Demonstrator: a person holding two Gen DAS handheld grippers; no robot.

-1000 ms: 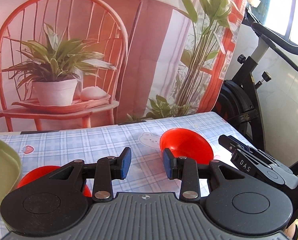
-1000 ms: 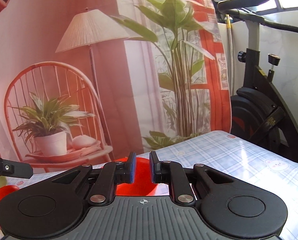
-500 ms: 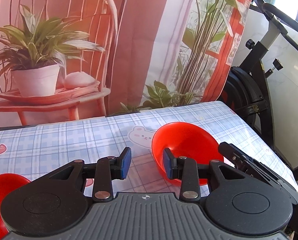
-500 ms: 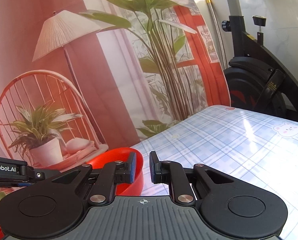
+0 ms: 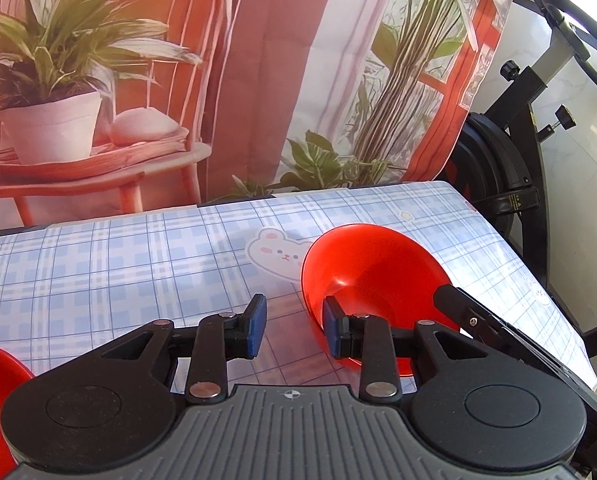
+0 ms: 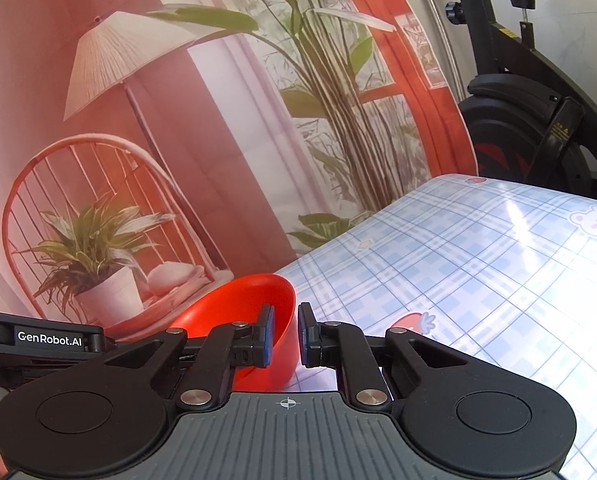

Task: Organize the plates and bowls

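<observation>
Thin, rigid red bowl (image 6: 254,312), probably light and slippery, best pinched at its rim: right gripper (image 6: 285,334) straddles that rim narrowly (pad contact unclear), left gripper (image 5: 292,330) closing on nothing.

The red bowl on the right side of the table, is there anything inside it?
The red bowl shows a bare red interior. The near part of the inside is covered by the left gripper, whose jaws are closing.

Ahead of me: blue plaid cloth (image 5: 138,264) with bear print on counter, printed chair-and-plants backdrop (image 5: 258,80) behind, black exercise bike (image 6: 538,128) right.
</observation>
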